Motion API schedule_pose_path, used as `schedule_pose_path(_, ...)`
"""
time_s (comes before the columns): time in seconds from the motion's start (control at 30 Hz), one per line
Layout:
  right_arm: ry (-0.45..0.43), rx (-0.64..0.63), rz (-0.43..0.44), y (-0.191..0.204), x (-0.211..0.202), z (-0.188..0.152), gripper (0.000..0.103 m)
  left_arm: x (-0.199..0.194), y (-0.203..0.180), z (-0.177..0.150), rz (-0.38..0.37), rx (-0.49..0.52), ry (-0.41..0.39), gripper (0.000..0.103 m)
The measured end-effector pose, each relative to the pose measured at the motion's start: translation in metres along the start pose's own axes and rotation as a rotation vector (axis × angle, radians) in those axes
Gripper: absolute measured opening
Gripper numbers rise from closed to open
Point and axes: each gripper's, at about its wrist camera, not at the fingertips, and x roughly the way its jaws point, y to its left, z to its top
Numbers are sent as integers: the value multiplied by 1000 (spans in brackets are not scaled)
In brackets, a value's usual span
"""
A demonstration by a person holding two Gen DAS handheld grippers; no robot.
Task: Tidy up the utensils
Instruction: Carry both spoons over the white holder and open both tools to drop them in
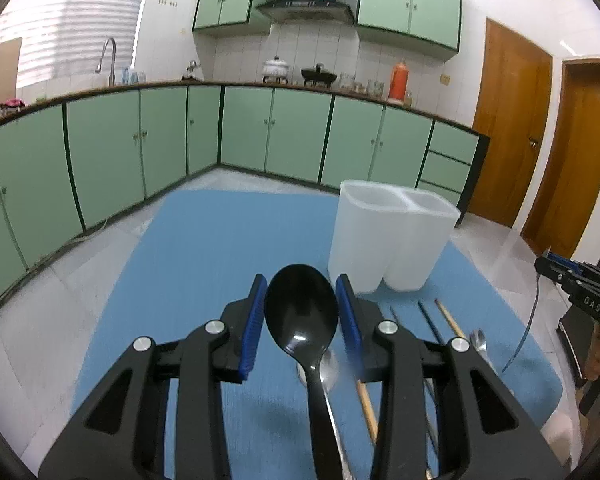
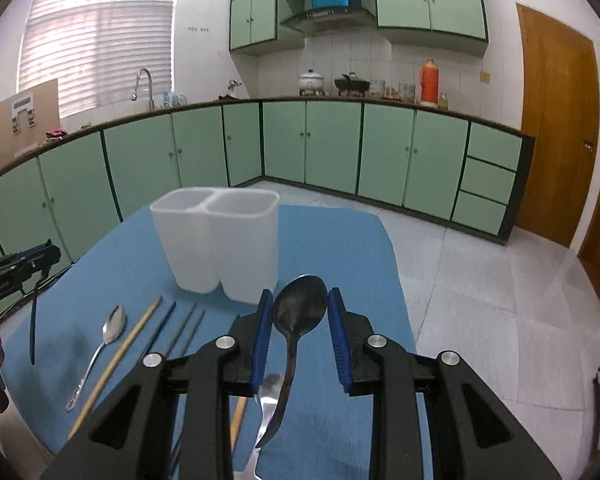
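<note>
A white two-compartment holder [image 1: 384, 240] stands upright on the blue mat [image 1: 204, 248] that covers the surface, and everything else sits on the near side of it. Just in front of the holder, the left gripper [image 1: 301, 320] carries a black spoon [image 1: 301, 312], its bowl facing up between the blue pads, which sit narrowly apart and press against the bowl's edges; the handle runs back under the gripper body. The right gripper [image 2: 300, 334] is likewise partly closed around a dark spoon [image 2: 299, 312], bowl forward and tilted, the pads snug at its sides, the handle curving down below the jaws. That spoon hangs clear of the mat, just in front of the holder's right compartment. On the mat before the holder lie a silver spoon [image 2: 114, 328], a wooden chopstick [image 2: 128, 352] beside it, and some dark chopsticks [image 2: 180, 330], all pointing roughly toward the holder. Another metal utensil [image 2: 266, 404] shows beneath the right gripper, too hidden to name for certain.
</note>
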Motion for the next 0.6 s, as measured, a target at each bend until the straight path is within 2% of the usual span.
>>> schedule_pose_path(0.27,-81,-23,25,7,-2,37,28,7,-16,33,-17,24,-108,34)
schedule_pose_path(0.6,-214,-58,47,21,13,114,28,39,-51,112,-65,53,-317,34)
